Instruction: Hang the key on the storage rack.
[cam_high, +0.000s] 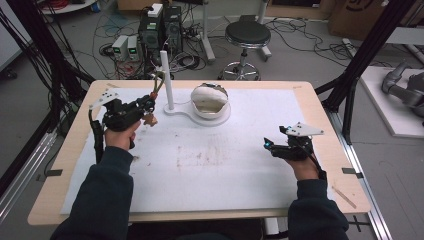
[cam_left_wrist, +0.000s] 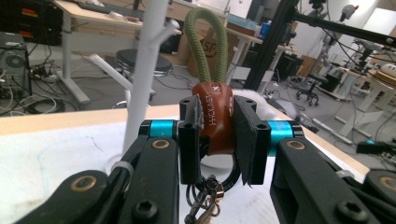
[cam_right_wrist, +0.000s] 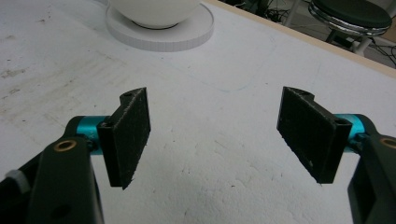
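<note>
Left gripper (cam_left_wrist: 217, 140): clamps the brown leather key fob (cam_left_wrist: 214, 122) with green loop (cam_left_wrist: 206, 44), near the worktop's far-left corner.
Right gripper (cam_right_wrist: 215, 135): jaws wide, nothing between, near right edge.

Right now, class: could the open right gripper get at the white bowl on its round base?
Probably yes. The right gripper stands open, and bare white table cover lies between it and the white bowl.

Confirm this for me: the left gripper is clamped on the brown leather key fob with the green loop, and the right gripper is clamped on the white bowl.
Wrong about the right gripper: the right gripper view shows its jaws wide apart over bare table, with the white bowl farther off. The left gripper is indeed clamped on the key fob, as the left gripper view shows.
</note>
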